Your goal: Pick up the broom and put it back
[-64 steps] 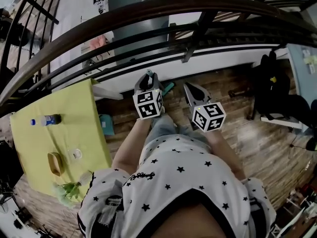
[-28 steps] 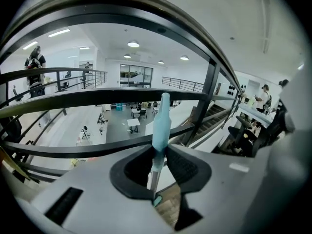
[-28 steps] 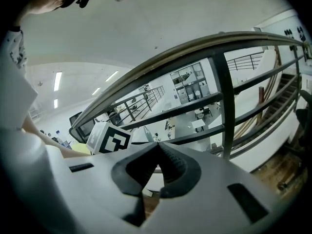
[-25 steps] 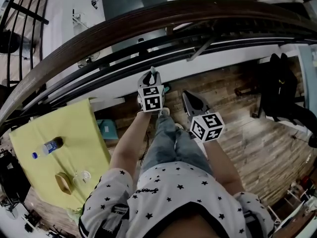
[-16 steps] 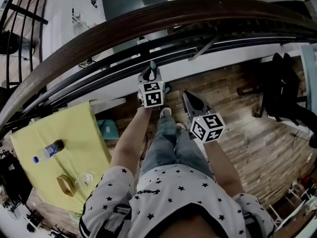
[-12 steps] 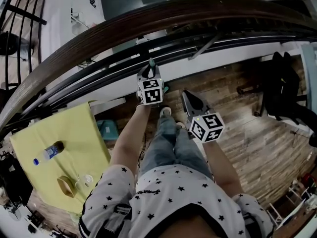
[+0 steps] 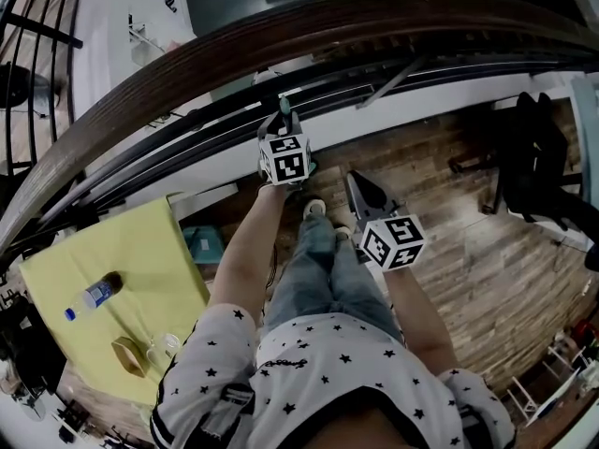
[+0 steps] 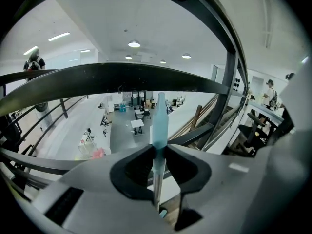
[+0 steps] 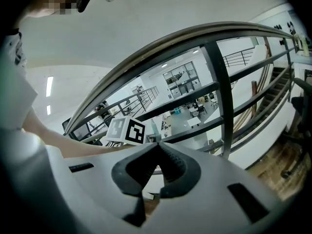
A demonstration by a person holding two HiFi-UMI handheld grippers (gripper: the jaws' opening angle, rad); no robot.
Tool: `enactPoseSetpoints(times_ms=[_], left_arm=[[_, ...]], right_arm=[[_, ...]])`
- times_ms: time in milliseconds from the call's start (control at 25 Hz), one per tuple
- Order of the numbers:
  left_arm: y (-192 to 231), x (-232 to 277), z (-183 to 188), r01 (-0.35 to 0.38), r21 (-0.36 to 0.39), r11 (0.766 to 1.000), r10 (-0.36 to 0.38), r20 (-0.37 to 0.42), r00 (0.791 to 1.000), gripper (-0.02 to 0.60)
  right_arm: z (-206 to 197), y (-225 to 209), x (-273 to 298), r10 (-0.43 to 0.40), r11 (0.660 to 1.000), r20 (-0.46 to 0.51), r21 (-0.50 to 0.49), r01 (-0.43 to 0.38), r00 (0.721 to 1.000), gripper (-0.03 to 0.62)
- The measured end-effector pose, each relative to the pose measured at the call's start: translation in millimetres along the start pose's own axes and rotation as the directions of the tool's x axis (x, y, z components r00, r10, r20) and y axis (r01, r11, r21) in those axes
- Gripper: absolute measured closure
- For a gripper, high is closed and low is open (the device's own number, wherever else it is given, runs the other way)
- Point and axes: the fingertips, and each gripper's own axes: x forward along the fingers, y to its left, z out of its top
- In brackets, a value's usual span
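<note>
The left tongs (image 8: pixel 159 149) are squeezed tight on the broom (image 8: pixel 160 123), right in the middle of the left gripper view. The right tongs (image 9: pixel 157 146) are pinched shut with nothing between them. Only the stick of the broom shows. It is thin and stands straight up. The top part is pale blue-green, and lower down, where the jaws hold it, it is shiny grey metal. The brush end can't be seen. The top of the stick points to 12 o'clock, up past the dark railing (image 8: pixel 122 79). In the head view the left tongs are held out close to the railing, and the tip of the stick pokes out at 12 o'clock from them. The right tongs sit at about 4 o'clock from the left ones, over the wood floor (image 7: pixel 468 251). A yellow table (image 7: pixel 131 251) lies at 8 o'clock.
</note>
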Motion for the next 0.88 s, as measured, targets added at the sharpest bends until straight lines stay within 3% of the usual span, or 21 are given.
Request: enactPoseSetpoints(times_ms=[520, 880], left_arm=[[30.7, 28.7, 7.4, -0.065, 0.001, 0.998, 0.065, -0.016, 0.998, 0.486], [34.2, 40.4, 4.0, -0.068, 0.001, 0.998, 0.068, -0.031, 0.997, 0.486]], right_arm=[[-2.0, -6.3, -3.4, -0.036, 0.999, 0.007, 0.020, 0.036, 0.999, 0.600], [-0.3, -8.9, 0.3, -0.040, 0.999, 0.002, 0.019, 0.040, 0.999, 0.600]])
